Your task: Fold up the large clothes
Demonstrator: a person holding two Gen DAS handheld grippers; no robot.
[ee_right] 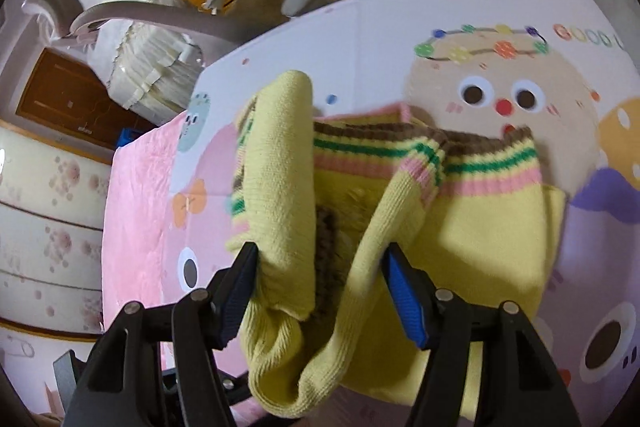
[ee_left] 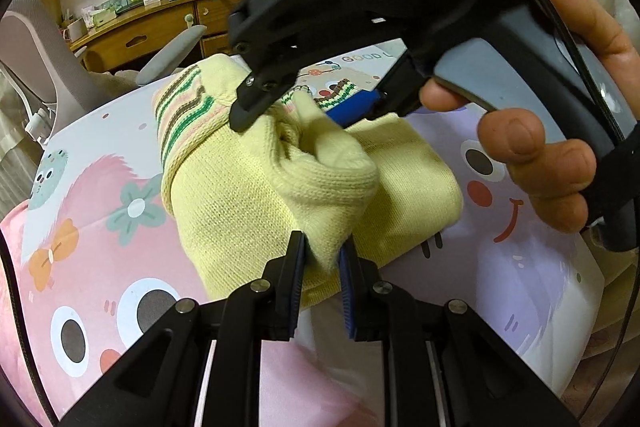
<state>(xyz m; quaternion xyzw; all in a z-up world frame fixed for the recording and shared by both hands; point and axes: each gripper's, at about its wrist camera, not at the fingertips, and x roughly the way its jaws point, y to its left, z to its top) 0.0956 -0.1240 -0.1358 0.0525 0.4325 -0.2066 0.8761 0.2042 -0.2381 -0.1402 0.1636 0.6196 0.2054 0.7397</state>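
yellow knit sweater (ee_left: 256,195) pinched by left gripper (ee_left: 322,279) at lower centre; right gripper (ee_right: 320,291) spread, should regrip squarely.

Both grippers, left gripper (ee_left: 322,267) and right gripper (ee_right: 320,267), are showing black frames, blue ribbed pads, silver screws; white "DAS" lettering is marking the right one.

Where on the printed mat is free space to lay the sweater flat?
Bare printed mat lies beyond the striped hem, and pink mat beside the yellow sweater. Crowded where the left gripper and right gripper meet.
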